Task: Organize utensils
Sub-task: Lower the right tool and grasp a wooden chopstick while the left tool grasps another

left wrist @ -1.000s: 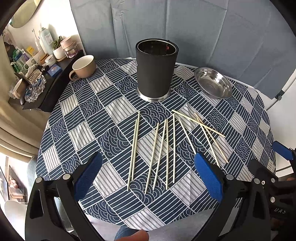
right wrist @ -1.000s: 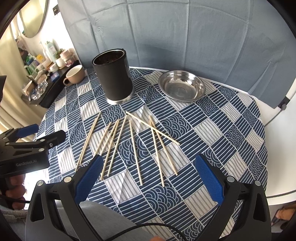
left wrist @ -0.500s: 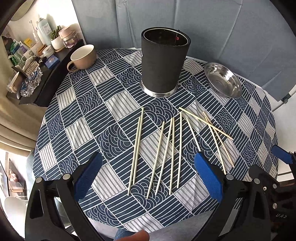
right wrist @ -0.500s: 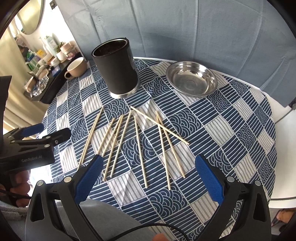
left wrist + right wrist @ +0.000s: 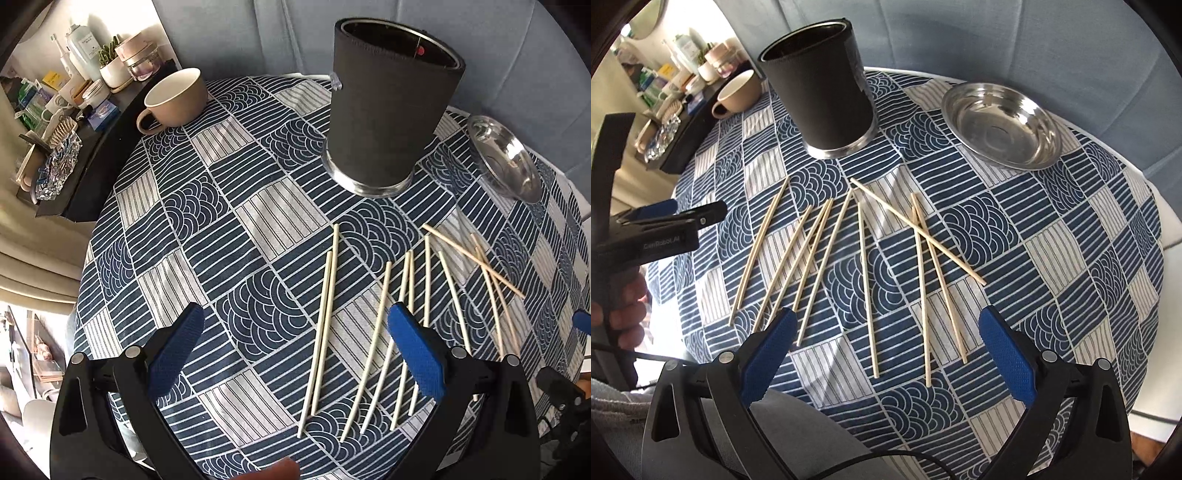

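Note:
Several pale wooden chopsticks (image 5: 373, 339) (image 5: 866, 284) lie spread on the blue patterned tablecloth (image 5: 207, 229) (image 5: 1052, 236). Behind them stands a tall black cylindrical holder (image 5: 388, 110) (image 5: 823, 85), upright and open-topped. My left gripper (image 5: 295, 343) is open above the leftmost chopsticks, its right pad over the middle ones. My right gripper (image 5: 886, 343) is open above the near ends of the right-hand chopsticks, holding nothing. The left gripper (image 5: 665, 218) also shows at the left edge of the right wrist view, held by a hand.
A steel dish (image 5: 506, 158) (image 5: 1001, 125) sits at the back right. A beige mug (image 5: 173, 99) (image 5: 737, 92) stands at the back left. Beyond the table's left edge is a dark shelf (image 5: 74, 147) crowded with jars and bottles. A grey cloth backdrop hangs behind.
Both grippers have moved forward and lower toward the chopsticks; the holder and chopsticks look larger. Both stay open. Nothing on the table has moved.

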The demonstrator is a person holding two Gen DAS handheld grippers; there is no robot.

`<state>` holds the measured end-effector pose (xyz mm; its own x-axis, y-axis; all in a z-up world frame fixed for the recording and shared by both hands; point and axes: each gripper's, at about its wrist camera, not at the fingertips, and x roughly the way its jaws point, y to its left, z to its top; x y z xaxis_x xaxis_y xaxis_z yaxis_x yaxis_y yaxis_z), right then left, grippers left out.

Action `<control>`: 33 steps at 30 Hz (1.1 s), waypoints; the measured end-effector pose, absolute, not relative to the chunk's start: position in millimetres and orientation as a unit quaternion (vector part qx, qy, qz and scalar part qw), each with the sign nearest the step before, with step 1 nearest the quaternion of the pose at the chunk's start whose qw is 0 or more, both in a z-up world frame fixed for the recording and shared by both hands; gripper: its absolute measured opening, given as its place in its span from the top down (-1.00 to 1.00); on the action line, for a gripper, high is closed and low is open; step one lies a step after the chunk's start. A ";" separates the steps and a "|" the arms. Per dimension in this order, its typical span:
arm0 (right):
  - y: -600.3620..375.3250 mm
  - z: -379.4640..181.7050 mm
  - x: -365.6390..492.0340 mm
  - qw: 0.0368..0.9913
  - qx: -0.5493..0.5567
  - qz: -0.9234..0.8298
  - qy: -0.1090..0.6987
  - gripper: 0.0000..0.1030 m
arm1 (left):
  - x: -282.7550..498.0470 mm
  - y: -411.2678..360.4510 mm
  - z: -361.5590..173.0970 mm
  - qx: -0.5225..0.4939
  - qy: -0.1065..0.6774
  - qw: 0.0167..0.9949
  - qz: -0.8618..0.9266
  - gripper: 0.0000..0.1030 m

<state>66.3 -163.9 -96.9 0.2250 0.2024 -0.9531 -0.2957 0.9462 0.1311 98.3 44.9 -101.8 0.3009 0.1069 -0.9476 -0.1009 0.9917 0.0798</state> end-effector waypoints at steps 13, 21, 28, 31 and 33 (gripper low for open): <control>-138.4 -157.7 87.2 0.739 -0.069 0.210 0.637 -0.19 | 110.0 63.2 -166.5 -0.004 0.632 0.774 0.047 -0.82; -129.1 -182.4 92.8 0.715 -0.072 0.217 0.661 0.17 | 111.7 70.3 -182.9 0.009 0.644 0.764 0.043 -0.81; -120.7 -189.3 91.9 0.710 -0.085 0.221 0.664 0.26 | 115.4 65.0 -185.5 0.019 0.643 0.765 0.032 -0.80; -119.3 -191.1 92.1 0.708 -0.087 0.223 0.664 0.26 | 113.3 72.4 -179.8 0.020 0.642 0.766 0.032 -0.78; -118.6 -192.1 92.3 0.708 -0.090 0.223 0.664 0.26 | 115.6 76.7 -180.2 0.032 0.645 0.762 0.044 -0.78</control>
